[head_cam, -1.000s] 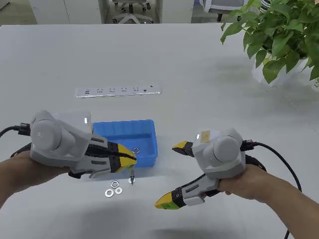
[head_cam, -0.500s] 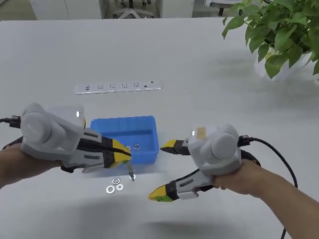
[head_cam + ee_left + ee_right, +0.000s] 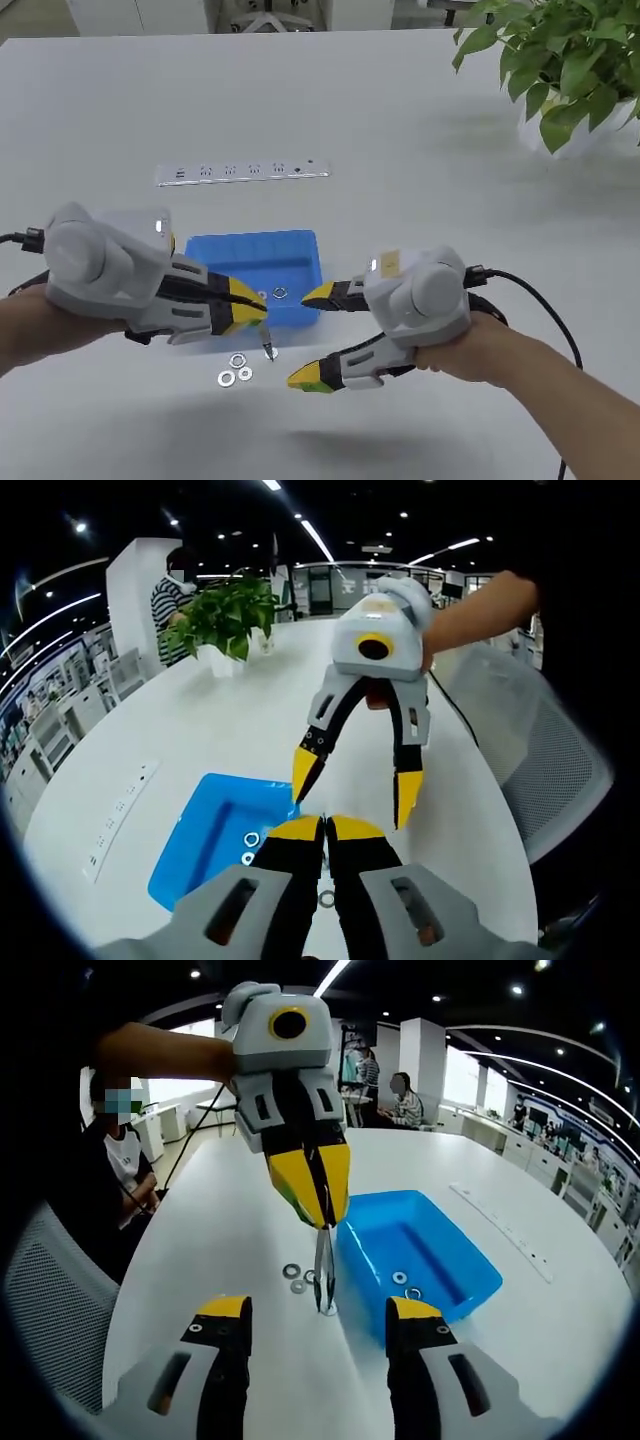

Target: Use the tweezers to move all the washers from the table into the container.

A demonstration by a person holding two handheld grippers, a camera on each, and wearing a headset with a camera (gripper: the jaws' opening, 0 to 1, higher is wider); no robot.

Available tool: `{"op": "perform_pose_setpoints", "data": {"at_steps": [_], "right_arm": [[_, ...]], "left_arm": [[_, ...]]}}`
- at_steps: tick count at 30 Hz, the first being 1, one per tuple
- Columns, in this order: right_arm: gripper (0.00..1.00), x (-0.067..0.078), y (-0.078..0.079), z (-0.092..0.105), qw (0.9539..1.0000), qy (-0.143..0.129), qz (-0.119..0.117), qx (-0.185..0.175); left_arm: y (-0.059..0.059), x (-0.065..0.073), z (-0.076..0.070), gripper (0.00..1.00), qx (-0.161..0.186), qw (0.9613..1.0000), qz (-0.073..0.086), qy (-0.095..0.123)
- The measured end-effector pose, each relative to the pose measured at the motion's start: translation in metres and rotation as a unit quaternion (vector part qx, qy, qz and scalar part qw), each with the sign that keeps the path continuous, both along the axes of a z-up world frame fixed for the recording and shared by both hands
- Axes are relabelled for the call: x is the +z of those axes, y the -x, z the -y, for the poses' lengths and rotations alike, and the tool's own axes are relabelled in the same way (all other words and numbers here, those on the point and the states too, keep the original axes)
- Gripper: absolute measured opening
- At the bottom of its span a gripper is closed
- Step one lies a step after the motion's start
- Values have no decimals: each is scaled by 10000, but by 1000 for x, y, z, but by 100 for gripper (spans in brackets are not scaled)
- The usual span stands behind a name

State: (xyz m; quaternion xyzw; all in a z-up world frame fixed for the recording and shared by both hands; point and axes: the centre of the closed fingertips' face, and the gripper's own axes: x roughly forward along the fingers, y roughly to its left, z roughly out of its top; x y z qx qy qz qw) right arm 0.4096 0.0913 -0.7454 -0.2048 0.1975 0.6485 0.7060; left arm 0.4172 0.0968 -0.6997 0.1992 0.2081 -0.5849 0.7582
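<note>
Open-plan office; white table (image 3: 400,150) with a potted plant (image 3: 570,70) at its far corner and a power strip (image 3: 242,172) beyond the work. Item: blue container (image 3: 255,262) on the table, with two washers (image 3: 279,293) lying at its near end. Item: three loose washers (image 3: 237,361), in a tight cluster on the table just in front of the container's near wall. Item: tweezers (image 3: 324,1270), clamped in the left gripper (image 3: 258,310), whose jaws are pressed together on the handle. The tips point down to the table just beside the cluster, and I cannot tell whether they hold a washer. Item: right gripper (image 3: 300,337), jaws wide apart with nothing between them, hovering near the tweezers. Risks, in my judgement: the washers lie thin and flat, so the tips may skate off a rim and flick it across the table. Because the cluster is tight, a nudge to one could scatter its neighbours. The tweezers could twist or slide in the jaws if I press down hard. A lifted washer might catch the container's wall and drop short. The right gripper's lower jaw is near enough to bump the tweezers.
</note>
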Motion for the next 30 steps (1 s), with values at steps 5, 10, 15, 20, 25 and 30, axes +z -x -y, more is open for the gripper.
{"op": "perform_pose_setpoints", "data": {"at_steps": [5, 10, 15, 20, 25, 30], "right_arm": [[47, -2, -2, -8, 9999, -1, 69, 131], [38, -5, -1, -17, 9997, 18, 94, 241], [31, -13, 0, -24, 9994, 92, 105, 330], [27, -20, 0, -29, 9986, 203, 203, 455], [20, -24, -4, -31, 9982, 281, 244, 470], [14, -26, -7, -30, 9982, 321, 250, 430]], "left_arm": [[0, 0, 0, 6, -24, 10000, -6, -22], [1, 0, 1, 6, -62, 10000, -12, -40], [2, -1, 2, 6, -100, 9999, -22, -59], [2, -1, 3, 6, -109, 9999, -38, -65], [0, -2, 3, 6, -69, 9999, -76, -47], [-2, -2, 4, 6, -72, 9999, -87, -45]]}}
